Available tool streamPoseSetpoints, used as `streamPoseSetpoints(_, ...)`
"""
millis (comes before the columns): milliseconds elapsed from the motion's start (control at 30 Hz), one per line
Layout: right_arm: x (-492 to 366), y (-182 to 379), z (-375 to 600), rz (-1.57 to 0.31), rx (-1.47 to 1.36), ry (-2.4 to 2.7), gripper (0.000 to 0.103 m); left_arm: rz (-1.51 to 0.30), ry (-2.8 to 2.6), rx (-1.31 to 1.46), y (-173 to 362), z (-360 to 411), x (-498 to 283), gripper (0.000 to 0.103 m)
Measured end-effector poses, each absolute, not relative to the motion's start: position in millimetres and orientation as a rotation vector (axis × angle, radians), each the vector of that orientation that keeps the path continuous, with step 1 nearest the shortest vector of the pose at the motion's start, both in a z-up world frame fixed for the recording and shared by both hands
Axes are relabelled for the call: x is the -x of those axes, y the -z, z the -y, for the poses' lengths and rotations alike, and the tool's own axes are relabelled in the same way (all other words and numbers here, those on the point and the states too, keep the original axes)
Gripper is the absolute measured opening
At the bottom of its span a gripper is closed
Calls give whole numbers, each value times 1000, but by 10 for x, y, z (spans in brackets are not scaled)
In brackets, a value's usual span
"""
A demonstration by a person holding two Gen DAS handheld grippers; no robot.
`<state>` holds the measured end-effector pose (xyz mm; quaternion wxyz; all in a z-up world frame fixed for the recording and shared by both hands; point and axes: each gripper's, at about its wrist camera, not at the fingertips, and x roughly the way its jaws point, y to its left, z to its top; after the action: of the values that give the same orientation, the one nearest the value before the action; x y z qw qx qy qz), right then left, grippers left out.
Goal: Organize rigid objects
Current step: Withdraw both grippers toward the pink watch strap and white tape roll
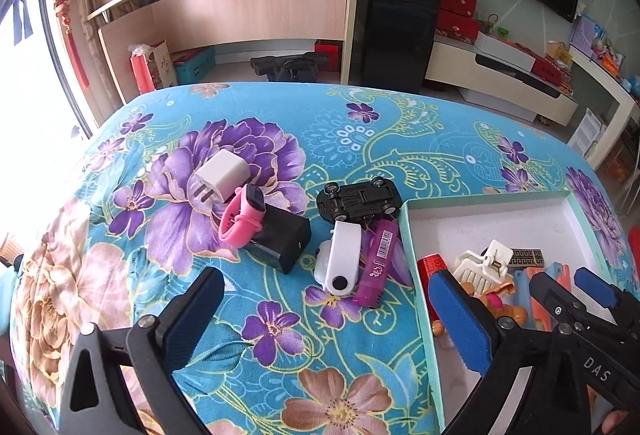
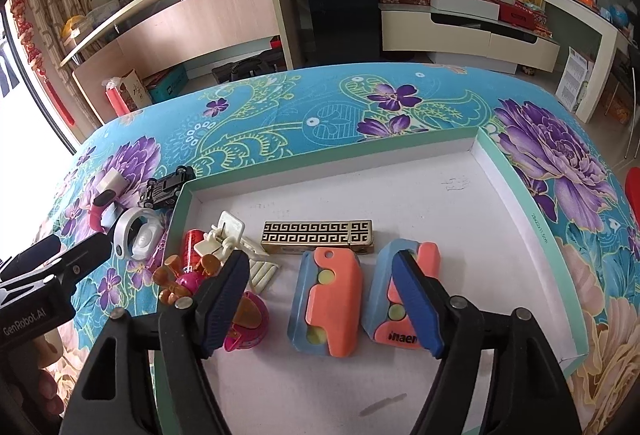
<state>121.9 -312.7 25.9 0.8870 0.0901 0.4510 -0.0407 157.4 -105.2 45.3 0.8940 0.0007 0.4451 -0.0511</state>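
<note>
Bright daylight from window (image 1: 24, 83) at left, blown out; sharp centre, heavy fisheye bending, dark corner vignette.

Pink watch (image 1: 242, 221), black toy car (image 1: 359, 200), floral turquoise cloth (image 1: 256, 319)

left gripper (image 1: 324, 319): jaws wide apart, nothing between the pads, pointing steeply down.
right gripper (image 2: 320, 295): jaws apart, pads pressing nothing, angled steeply down.
fingers (image 2: 48, 391): a person's, wrapped around the left gripper's handle.
</note>
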Motion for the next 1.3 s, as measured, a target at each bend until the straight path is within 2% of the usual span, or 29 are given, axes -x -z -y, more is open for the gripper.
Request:
streamPoseSetpoints(33, -1224, -253, 3112, -939, -179, 86, 86, -923, 105, 1, -452, 1042, -1570, 103)
streamPoseSetpoints(367, -1250, -217, 3089, -947, -169, 102, 87, -918, 76, 43, -439, 954, -1592, 103)
streamPoseSetpoints(400, -1249, -217, 3096, -945, -174, 108, 91, -916, 76, 53, -443, 936, -1595, 103)
streamPoseSetpoints(433, -1247, -219, 3105, -940, -181, 116, 101, -915, 76, 62, -448, 918, -1594, 103)
streamPoseSetpoints(467, -1245, -230, 3121, -933, -192, 121, 103, -914, 76, 67, -450, 904, -1595, 103)
streamPoseSetpoints(833, -1248, -265, 3096, -917, -189, 135, 103, -900, 52, 103, -475, 739, -1617, 103)
streamPoseSetpoints(1300, -1321, -454, 2815, -848, -213, 81, 103, -781, -46, 174, -650, 287, -1732, 103)
